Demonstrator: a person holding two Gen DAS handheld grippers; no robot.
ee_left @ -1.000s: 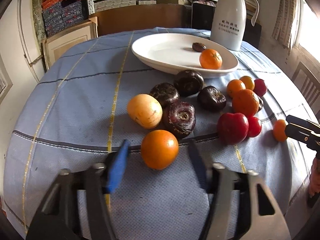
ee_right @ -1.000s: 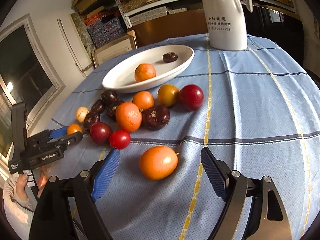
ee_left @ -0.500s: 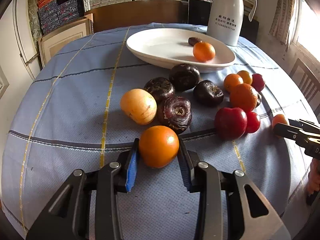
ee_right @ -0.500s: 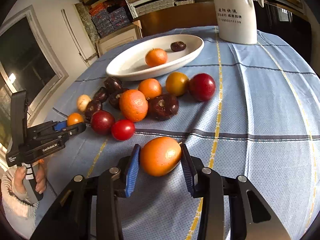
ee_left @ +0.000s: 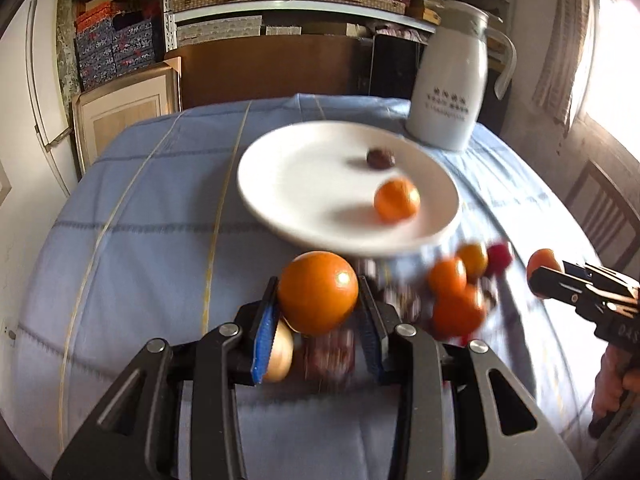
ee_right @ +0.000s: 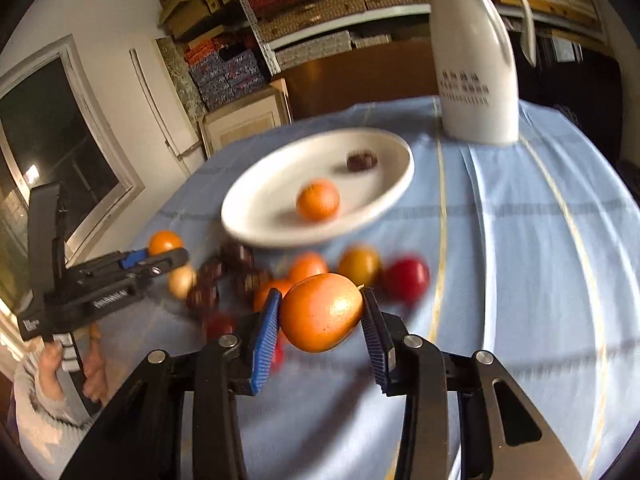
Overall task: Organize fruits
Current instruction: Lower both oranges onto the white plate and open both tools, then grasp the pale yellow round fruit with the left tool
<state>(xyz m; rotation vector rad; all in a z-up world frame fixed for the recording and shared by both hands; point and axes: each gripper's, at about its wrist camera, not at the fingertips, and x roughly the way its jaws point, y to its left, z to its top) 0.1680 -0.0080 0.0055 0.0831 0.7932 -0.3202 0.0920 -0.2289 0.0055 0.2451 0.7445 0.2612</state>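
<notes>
Blue checked cloth (ee_left: pixel 140 240) covers the round table, with thin yellow and dark lines crossing it. A white jug (ee_left: pixel 452 80) stands upright at the far side, just behind a white plate (ee_left: pixel 304 184). The plate holds a small orange (ee_left: pixel 397 200) near its front rim and a dark fruit (ee_left: pixel 380 158) farther back, the two apart. On the cloth in front of the plate lies a blurred pile of loose fruit (ee_right: pixel 360 266): orange, yellow, red and dark purple pieces close together.

The left gripper (ee_left: pixel 318 300) is clamped on a round orange fruit (ee_left: pixel 318 292), blue pads pressing both its sides, and holds it clear of the cloth above the pile. The right gripper (ee_right: pixel 320 314) is clamped the same way on an oval orange fruit (ee_right: pixel 322 312) with a short stalk at its right end, also off the cloth. Each gripper shows in the other's view, with a hand (ee_right: pixel 60 364) in a pale sleeve on the left one's grip.
</notes>
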